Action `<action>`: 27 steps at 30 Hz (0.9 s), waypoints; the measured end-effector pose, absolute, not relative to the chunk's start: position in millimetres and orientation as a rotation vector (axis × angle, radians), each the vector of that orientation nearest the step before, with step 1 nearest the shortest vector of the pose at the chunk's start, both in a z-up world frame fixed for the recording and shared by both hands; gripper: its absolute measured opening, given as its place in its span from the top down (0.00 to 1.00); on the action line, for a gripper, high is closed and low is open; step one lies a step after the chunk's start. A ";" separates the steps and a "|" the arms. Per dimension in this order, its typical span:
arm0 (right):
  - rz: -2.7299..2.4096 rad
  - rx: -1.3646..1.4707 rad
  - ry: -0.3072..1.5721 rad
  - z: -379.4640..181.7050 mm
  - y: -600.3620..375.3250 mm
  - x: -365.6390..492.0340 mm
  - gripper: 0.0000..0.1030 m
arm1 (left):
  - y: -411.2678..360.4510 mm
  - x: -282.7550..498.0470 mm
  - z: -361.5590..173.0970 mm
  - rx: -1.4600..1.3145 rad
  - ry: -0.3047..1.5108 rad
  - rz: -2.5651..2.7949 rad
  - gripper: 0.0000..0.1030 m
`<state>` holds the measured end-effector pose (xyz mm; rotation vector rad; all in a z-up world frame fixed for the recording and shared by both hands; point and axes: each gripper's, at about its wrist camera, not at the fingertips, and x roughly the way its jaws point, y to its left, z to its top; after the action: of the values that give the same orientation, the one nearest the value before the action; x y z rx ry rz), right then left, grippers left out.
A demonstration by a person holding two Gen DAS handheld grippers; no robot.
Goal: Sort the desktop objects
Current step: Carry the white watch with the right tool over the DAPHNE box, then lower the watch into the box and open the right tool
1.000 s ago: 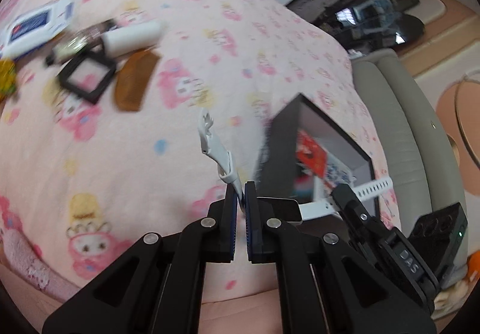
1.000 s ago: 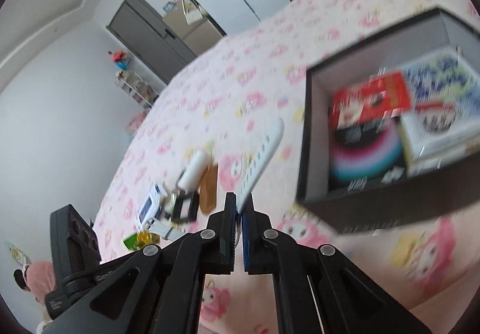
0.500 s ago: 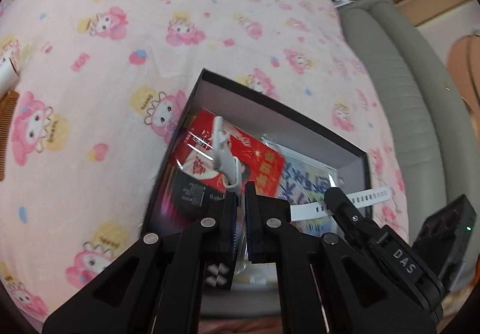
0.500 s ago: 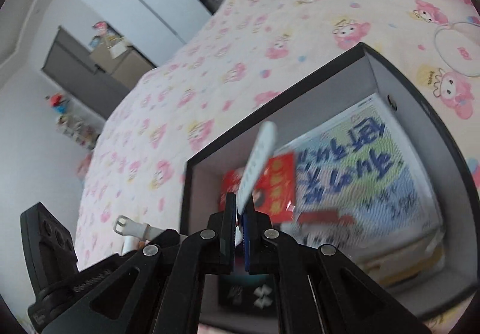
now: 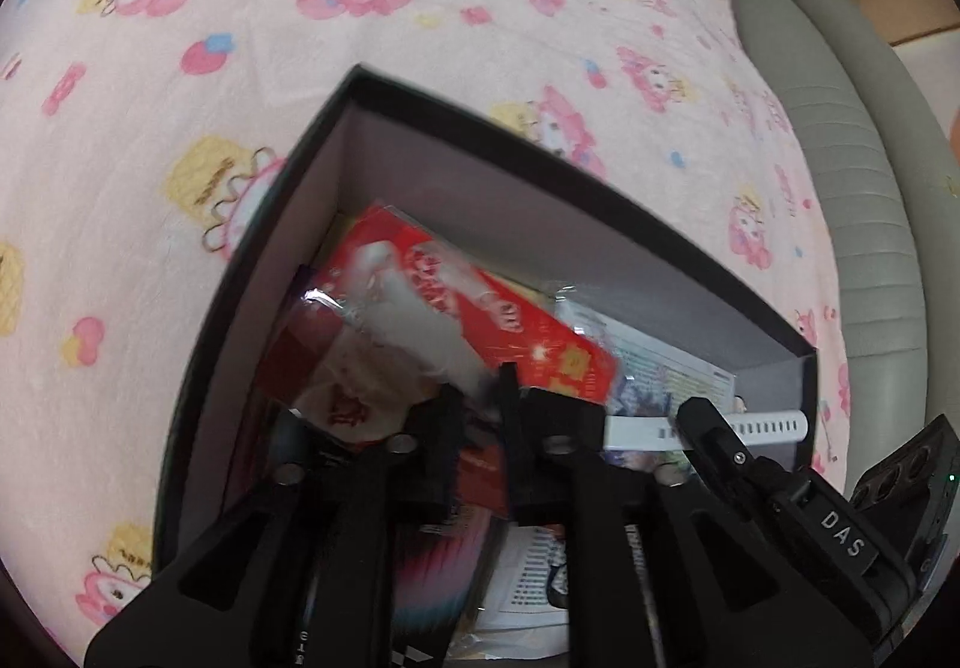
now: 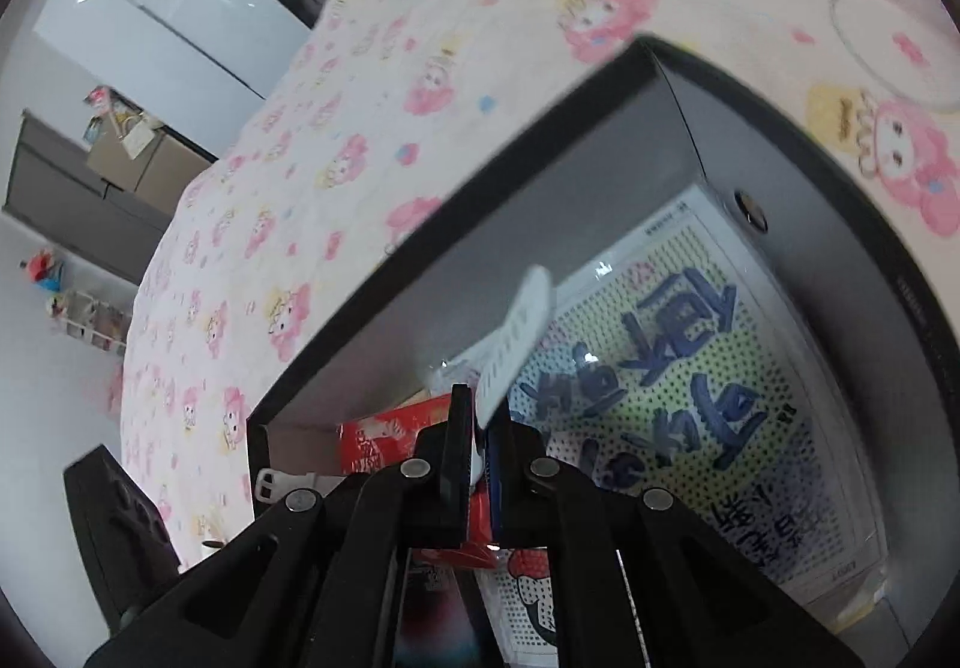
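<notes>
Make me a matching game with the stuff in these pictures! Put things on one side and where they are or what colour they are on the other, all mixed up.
Things
1. white strap
2. red packet
3. black box
4. dotted card with blue writing

Clues
A. lies flat inside the box, near its right wall
B. pinched at one end by the right gripper, sticking up over the box
C. sits on the pink cartoon blanket with its top open
D. shiny and crinkly, in the box's far left corner

Pairs: 1-B, 2-D, 3-C, 4-A
</notes>
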<state>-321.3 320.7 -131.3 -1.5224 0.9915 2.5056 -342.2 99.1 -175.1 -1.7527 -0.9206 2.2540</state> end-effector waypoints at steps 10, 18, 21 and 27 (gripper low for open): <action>2.482 -1.598 1.109 -121.1 329.0 -285.4 0.84 | 104.8 -319.5 -154.5 -1.786 -0.853 2.194 0.78; 2.457 -1.698 1.106 -130.2 323.4 -284.7 0.81 | 137.6 -325.5 -167.2 -1.838 -0.718 2.135 0.84; 2.444 -1.748 1.028 -139.4 315.0 -293.6 0.81 | 135.4 -331.5 -165.5 -1.815 -0.720 2.168 0.87; 2.382 -1.798 1.051 -150.3 315.7 -311.7 0.81 | 131.8 -342.4 -165.7 -1.781 -0.743 2.173 0.87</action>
<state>-311.7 315.7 -150.3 -1.7979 1.0511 2.3820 -342.4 131.8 -165.7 -1.7811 -0.7433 2.1731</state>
